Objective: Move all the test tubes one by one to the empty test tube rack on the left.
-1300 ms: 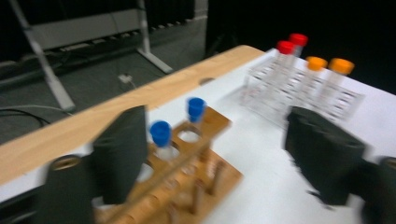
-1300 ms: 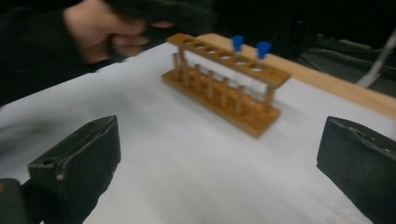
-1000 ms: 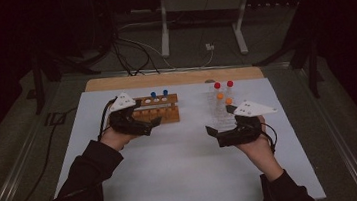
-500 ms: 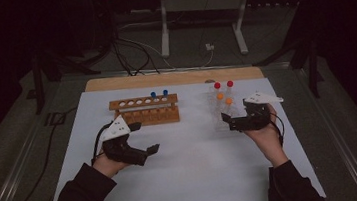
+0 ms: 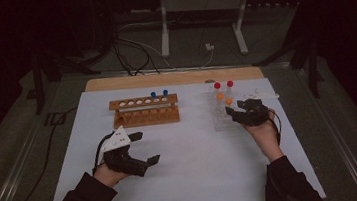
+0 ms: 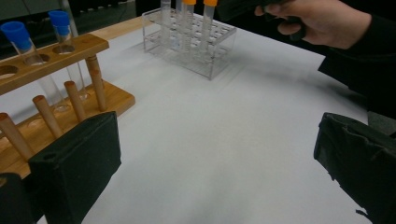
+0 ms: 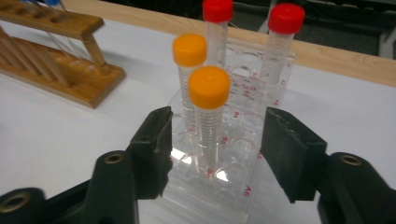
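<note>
A wooden rack [image 5: 143, 110] holds two blue-capped tubes [image 5: 159, 94] at its right end. To its right, a clear plastic rack [image 5: 221, 118] carries two red-capped tubes [image 5: 223, 84] and two orange-capped tubes [image 5: 224, 98]. My right gripper [image 5: 234, 110] is open at the clear rack's near side. In the right gripper view its jaws [image 7: 217, 128] stand wide on either side of the nearest orange-capped tube [image 7: 208, 116] without touching it. My left gripper [image 5: 146, 146] is open and holds nothing, low over the white mat in front of the wooden rack [image 6: 56, 93].
A white mat [image 5: 195, 179] covers the table, with a wooden strip [image 5: 174, 78] along its far edge. A small white object [image 5: 261, 93] lies right of the clear rack. Cables and a metal stand [image 5: 204, 27] are on the floor beyond the table.
My left gripper has drawn back from the wooden rack toward the person and lies lower on the mat. My right gripper has moved forward up to the clear rack.
</note>
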`<state>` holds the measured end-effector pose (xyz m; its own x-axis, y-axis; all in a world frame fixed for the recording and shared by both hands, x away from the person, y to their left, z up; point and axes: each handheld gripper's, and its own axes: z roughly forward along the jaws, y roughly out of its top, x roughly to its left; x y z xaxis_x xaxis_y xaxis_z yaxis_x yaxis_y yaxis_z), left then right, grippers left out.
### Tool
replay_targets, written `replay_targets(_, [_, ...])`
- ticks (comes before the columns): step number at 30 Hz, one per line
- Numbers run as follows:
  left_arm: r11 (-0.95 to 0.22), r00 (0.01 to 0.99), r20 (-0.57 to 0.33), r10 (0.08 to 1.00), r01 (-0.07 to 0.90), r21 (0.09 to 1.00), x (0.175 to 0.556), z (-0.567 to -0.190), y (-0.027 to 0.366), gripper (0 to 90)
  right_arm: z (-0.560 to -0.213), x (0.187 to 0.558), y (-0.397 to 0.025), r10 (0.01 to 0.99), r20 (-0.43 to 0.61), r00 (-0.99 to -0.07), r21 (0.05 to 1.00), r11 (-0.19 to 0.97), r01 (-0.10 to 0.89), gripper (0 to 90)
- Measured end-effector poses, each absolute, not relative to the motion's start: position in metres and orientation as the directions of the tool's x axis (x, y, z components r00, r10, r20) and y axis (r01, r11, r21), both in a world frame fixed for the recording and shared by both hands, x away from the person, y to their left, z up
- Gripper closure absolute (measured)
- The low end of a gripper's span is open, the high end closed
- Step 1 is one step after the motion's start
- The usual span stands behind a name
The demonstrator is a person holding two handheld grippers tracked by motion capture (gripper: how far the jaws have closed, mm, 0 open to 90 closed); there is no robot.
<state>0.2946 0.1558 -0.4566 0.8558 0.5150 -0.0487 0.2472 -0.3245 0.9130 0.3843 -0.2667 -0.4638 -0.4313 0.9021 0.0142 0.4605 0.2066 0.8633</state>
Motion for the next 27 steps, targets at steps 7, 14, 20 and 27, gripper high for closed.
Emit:
replay_targets(7, [-0.327, 0.857, -0.055, 0.513, 0.254, 0.91, 0.296, -0.459, 0.157, 1.5, -0.47, 0.393, -0.261, 0.904, 0.007, -0.428, 0.855, 0.216, 0.471, 57.9])
replay_targets(14, [-0.318, 0.85, -0.049, 0.525, 0.25, 0.915, 0.296, -0.459, 0.159, 1.5, -0.472, 0.397, -0.257, 0.903, -0.016, -0.43, 0.849, 0.24, 0.472, 67.9])
replay_targets(20, [-0.322, 0.85, -0.046, 0.525, 0.248, 0.914, 0.296, -0.459, 0.159, 1.6, -0.475, 0.397, -0.252, 0.898, -0.04, -0.438, 0.839, 0.268, 0.473, 73.7])
replay_targets(27, [-0.323, 0.85, -0.046, 0.524, 0.248, 0.913, 0.297, -0.459, 0.16, 1.5, -0.475, 0.395, -0.25, 0.901, -0.053, -0.431, 0.84, 0.273, 0.468, 74.8])
